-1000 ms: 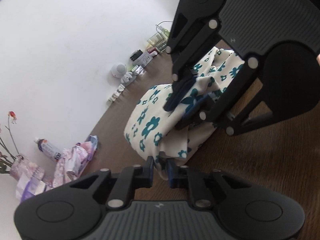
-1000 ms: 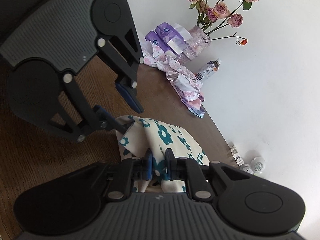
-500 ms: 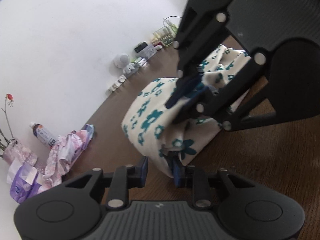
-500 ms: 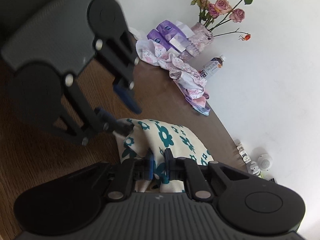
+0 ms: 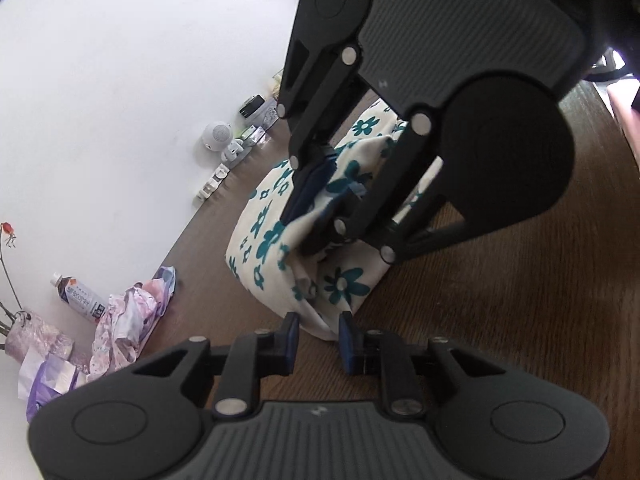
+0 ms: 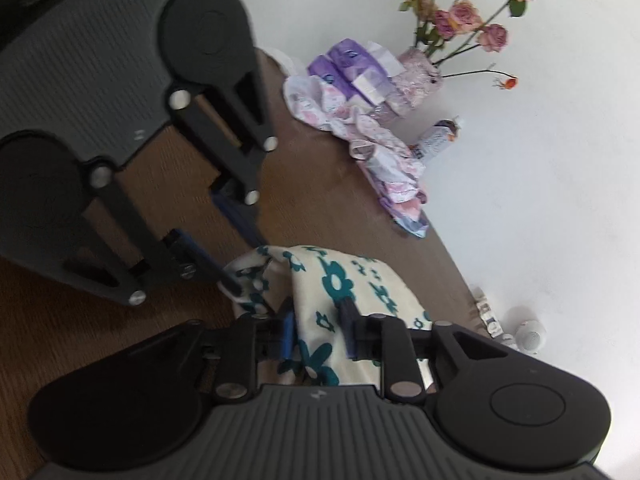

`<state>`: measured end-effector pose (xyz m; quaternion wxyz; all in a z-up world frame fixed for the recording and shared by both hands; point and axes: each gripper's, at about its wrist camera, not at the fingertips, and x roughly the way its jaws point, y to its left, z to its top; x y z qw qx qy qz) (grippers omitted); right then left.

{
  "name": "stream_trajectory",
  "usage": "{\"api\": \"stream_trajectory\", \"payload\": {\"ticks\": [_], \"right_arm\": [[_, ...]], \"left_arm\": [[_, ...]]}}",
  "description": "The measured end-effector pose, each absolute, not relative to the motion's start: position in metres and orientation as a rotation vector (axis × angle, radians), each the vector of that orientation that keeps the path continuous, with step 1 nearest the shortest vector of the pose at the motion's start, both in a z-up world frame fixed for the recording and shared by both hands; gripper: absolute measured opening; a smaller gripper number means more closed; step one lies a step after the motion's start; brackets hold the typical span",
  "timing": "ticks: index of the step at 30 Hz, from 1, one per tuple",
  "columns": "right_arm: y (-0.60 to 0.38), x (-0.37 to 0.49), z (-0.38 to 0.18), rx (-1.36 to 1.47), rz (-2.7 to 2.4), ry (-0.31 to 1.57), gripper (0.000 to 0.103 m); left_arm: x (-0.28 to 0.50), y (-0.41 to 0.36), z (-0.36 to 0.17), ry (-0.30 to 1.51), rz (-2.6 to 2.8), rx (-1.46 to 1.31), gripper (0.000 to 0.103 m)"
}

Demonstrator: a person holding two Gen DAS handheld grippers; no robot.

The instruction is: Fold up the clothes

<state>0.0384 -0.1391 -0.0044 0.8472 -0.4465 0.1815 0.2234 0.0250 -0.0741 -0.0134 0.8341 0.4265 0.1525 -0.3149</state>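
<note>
A cream cloth with teal flowers (image 5: 264,240) lies bunched on the brown wooden table (image 5: 500,300). My left gripper (image 5: 318,340) is at the cloth's near corner. Its jaws are opening, and the corner sits loosely between the fingers with a gap on each side. My right gripper (image 5: 320,216) reaches in from above into a raised fold. In the right wrist view the cloth (image 6: 352,280) runs between the right gripper's (image 6: 317,332) fingers. Those jaws are opening and no longer pinch the fabric tight. The left gripper (image 6: 248,268) stands at the cloth's left end.
A crumpled pink floral garment (image 6: 384,160) lies by the white wall. Beside it are a drink bottle (image 6: 438,136), purple packs (image 6: 348,60) and a vase of roses (image 6: 420,76). A small white speaker (image 5: 218,134) and other small items line the wall farther along.
Both pairs of jaws have widened. The left let go of the cloth corner it had pinched. The right's grip on the fold has loosened. Neither hand has travelled much.
</note>
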Motion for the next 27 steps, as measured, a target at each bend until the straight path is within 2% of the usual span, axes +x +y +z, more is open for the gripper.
{"api": "stream_trajectory", "payload": {"ticks": [2, 4, 11, 13, 20, 24, 27], "right_arm": [[-0.139, 0.038, -0.004, -0.931, 0.460, 0.376, 0.013], [-0.140, 0.035, -0.007, -0.941, 0.463, 0.377, 0.013], [-0.141, 0.029, -0.009, -0.942, 0.459, 0.364, 0.014], [-0.144, 0.025, -0.007, -0.933, 0.453, 0.361, 0.015], [-0.163, 0.008, -0.012, -0.920, 0.413, 0.377, 0.028], [-0.169, 0.008, -0.016, -0.910, 0.411, 0.393, 0.028], [-0.171, 0.008, -0.017, -0.903, 0.419, 0.399, 0.024]], "left_arm": [[0.022, -0.071, -0.007, 0.306, -0.661, 0.873, 0.028], [0.021, -0.072, -0.001, 0.278, -0.635, 0.854, 0.035], [0.023, -0.095, -0.017, 0.236, -0.608, 0.974, 0.035], [0.022, -0.098, -0.022, 0.222, -0.588, 1.007, 0.018], [0.015, -0.096, -0.028, 0.228, -0.591, 0.992, 0.015], [0.034, -0.088, -0.036, 0.246, -0.593, 0.977, 0.012], [0.045, -0.081, -0.045, 0.263, -0.590, 0.975, 0.011]]}}
